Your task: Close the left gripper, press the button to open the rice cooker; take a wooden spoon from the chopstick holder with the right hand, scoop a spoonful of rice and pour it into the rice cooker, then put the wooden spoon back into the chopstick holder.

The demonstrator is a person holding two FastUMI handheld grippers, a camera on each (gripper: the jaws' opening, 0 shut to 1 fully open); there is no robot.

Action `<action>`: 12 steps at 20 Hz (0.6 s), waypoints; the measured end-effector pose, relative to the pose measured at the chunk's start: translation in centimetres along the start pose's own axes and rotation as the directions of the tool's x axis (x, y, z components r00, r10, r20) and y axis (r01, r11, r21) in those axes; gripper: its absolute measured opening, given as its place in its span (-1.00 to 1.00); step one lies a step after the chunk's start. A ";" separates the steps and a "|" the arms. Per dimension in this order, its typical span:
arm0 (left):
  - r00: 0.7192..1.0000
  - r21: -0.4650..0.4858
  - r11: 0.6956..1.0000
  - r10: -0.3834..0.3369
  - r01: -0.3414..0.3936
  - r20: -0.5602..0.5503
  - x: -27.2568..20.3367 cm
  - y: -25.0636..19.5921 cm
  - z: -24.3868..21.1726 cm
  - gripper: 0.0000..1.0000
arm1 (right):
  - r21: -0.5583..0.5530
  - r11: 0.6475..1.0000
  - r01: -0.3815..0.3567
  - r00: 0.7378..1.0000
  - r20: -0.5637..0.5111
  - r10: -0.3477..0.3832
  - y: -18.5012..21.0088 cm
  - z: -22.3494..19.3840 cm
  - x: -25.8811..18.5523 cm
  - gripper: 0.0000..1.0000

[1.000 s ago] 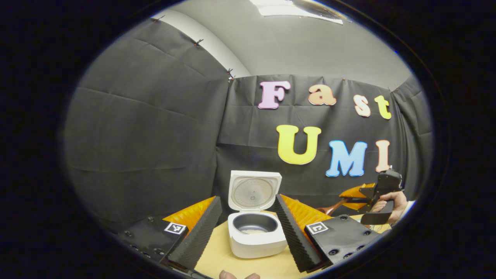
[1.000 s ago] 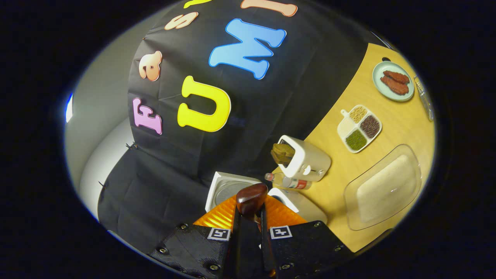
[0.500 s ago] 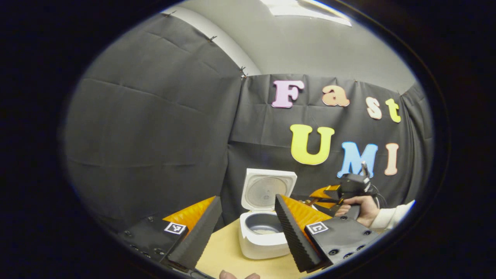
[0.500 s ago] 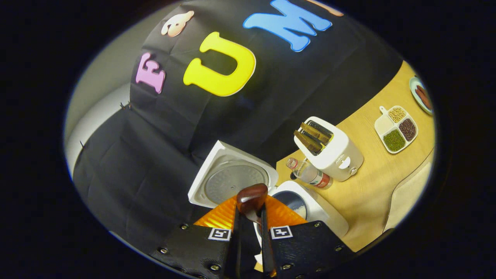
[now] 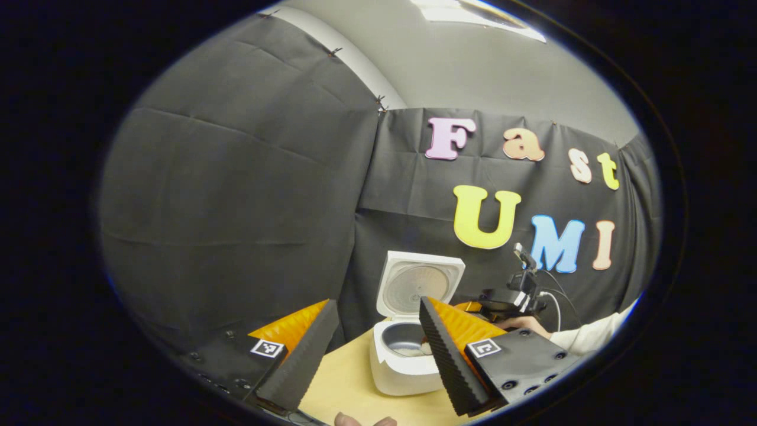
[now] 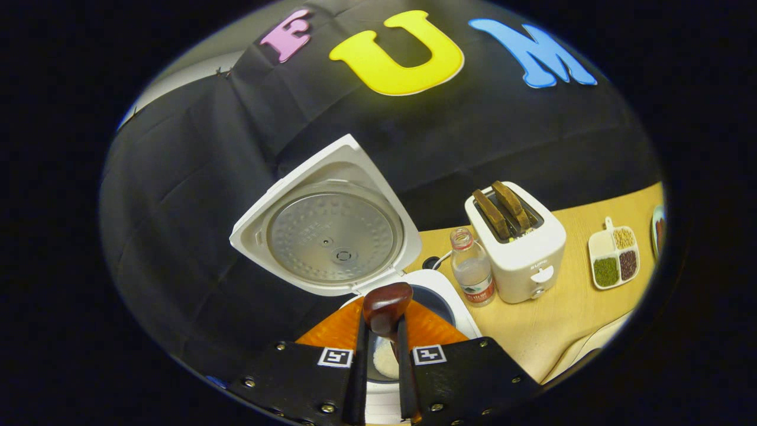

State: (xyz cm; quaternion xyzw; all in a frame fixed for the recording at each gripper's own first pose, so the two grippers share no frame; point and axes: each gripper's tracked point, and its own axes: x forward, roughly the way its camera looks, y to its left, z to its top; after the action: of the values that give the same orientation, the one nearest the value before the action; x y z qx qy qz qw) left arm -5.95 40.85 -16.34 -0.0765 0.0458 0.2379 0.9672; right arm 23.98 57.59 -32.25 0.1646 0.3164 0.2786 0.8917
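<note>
My right tongs [image 6: 378, 349] are clamped on the wooden spoon [image 6: 385, 307], directly over the open rice cooker [image 6: 414, 296] at the counter's back edge. Left tongs [image 5: 378, 349] gape, idle, facing it.

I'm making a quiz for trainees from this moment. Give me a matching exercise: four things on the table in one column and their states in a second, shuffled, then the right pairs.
Things:
1. rice cooker
2. toaster
3. wooden spoon
4. divided dish

States:
a. holds two brown slices in its slots
b. gripped between the right gripper fingers
c. lid raised, some rice in the pot
d. compartments with grains of different colours

Pairs: 1-c, 2-a, 3-b, 4-d
</note>
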 end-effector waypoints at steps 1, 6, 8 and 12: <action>1.000 0.000 1.000 0.000 0.000 -0.002 0.2 -0.1 -0.1 0.86 | -0.043 0.999 -0.001 1.000 0.002 0.001 0.4 0.1 0.0 -0.55; 1.000 -0.013 1.000 -0.005 0.005 -0.002 0.5 -0.3 -0.3 0.86 | -0.245 0.969 -0.021 1.000 -0.018 0.017 1.3 -0.9 0.1 -0.55; 1.000 -0.011 1.000 -0.008 0.008 0.002 0.7 -0.5 0.0 0.86 | -0.309 0.951 -0.023 1.000 -0.005 0.023 1.7 -0.9 -0.4 -0.55; 1.000 -0.020 1.000 -0.009 0.009 0.000 0.4 -0.6 -0.3 0.86 | -0.426 0.904 -0.031 0.999 0.019 0.043 2.8 -1.1 -1.2 -0.55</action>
State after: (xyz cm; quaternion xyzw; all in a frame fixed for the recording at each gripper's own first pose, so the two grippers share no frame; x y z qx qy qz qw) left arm -5.31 40.45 -16.57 -0.0863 0.0432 0.2338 0.9675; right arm 21.42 59.22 -31.20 -0.0239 0.2323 0.3556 0.9050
